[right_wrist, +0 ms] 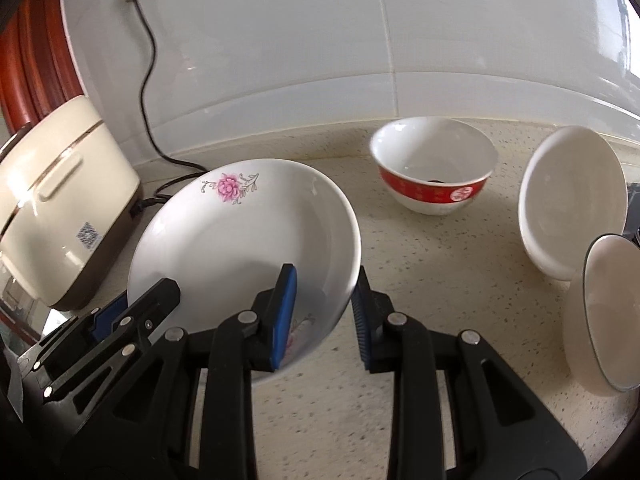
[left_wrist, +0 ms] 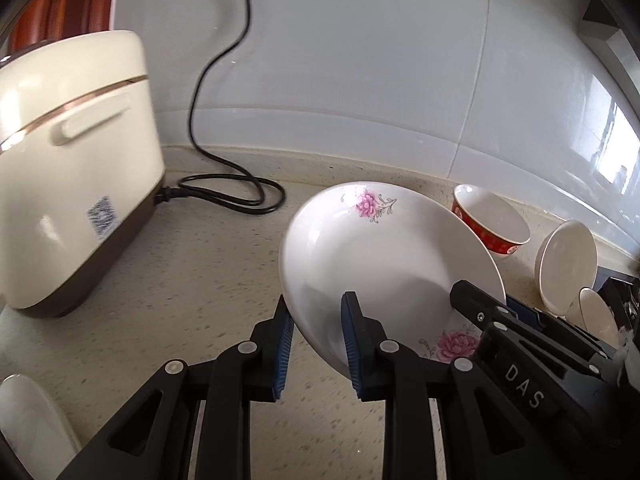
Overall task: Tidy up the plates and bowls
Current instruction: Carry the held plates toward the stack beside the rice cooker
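White glazed tiles [left_wrist: 360, 60] filled the upper half of both wrist views, with a speckled beige countertop [left_wrist: 192, 264] running beneath them and a strip of red-brown wood at the upper left edge. A cream rice cooker [left_wrist: 72, 168] stood at the left of the frame, its black power cord [left_wrist: 224, 184] looping across the counter and climbing the wall toward a socket at the upper left of the right wrist view.

The flowered plate [left_wrist: 372, 264] sat in the middle of both views, lifted clear of the counter and tilted, its far rim with a pink bloom toward the wall. It was carried between the two tools. The left gripper [left_wrist: 318, 344] pinched the near left part of the rim, one blue pad under the plate and one inside it, jaws narrowly parted around the china. The right gripper [right_wrist: 322, 316] did the same on the near right part of the rim, also nearly closed upon it. Each tool appeared in the other's view beside the plate, so both hands were equally close and the plate lay straight ahead of each, spanning the gap between them.

To the right stood a red-banded bowl [right_wrist: 434, 168] upright near the wall, then a plain white bowl [right_wrist: 572, 200] tipped on its side, and at the far right a dark-rimmed white dish [right_wrist: 608, 312] likewise leaning. I judged these the likely stacking place, to the right of the carried plate.
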`<state>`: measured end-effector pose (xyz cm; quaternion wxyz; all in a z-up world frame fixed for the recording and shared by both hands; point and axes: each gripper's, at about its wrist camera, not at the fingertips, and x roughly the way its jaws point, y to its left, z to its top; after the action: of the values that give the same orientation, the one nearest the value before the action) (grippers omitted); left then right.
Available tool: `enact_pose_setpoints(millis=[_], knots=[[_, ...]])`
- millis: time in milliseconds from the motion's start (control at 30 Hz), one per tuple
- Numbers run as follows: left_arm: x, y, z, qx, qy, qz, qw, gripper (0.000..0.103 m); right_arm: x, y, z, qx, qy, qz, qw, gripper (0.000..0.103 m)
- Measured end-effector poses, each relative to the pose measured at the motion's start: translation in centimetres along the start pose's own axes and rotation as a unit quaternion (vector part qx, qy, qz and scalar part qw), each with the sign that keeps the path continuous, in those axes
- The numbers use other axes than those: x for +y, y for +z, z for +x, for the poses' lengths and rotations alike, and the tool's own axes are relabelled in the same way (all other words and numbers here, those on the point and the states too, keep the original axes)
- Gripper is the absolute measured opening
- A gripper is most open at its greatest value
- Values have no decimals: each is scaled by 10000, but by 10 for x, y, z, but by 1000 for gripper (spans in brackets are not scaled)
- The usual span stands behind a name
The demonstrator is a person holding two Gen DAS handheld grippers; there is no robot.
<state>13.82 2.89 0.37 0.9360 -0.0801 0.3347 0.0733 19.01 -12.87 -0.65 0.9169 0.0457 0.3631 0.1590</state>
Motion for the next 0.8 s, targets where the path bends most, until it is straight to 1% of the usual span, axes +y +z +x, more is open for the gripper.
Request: enact_pose_setpoints(millis=[233,333,600,800], knots=[[26,-9,-29,-143,295,-299,9990,25,32,-7,-11,-77,335,-354,9988,31],[38,-14,-41,-195,466,-418,9978,25,46,-11,-14,-40,531,-470,9975,31],[73,-30,-77,-372,908,-744,9924,25,86,-30,-28,78,1057,-815,9910,31],[92,-41,-105,-540,1190,-844,9878,25,114,-40,-43,138,1379,-1001,9853,31]])
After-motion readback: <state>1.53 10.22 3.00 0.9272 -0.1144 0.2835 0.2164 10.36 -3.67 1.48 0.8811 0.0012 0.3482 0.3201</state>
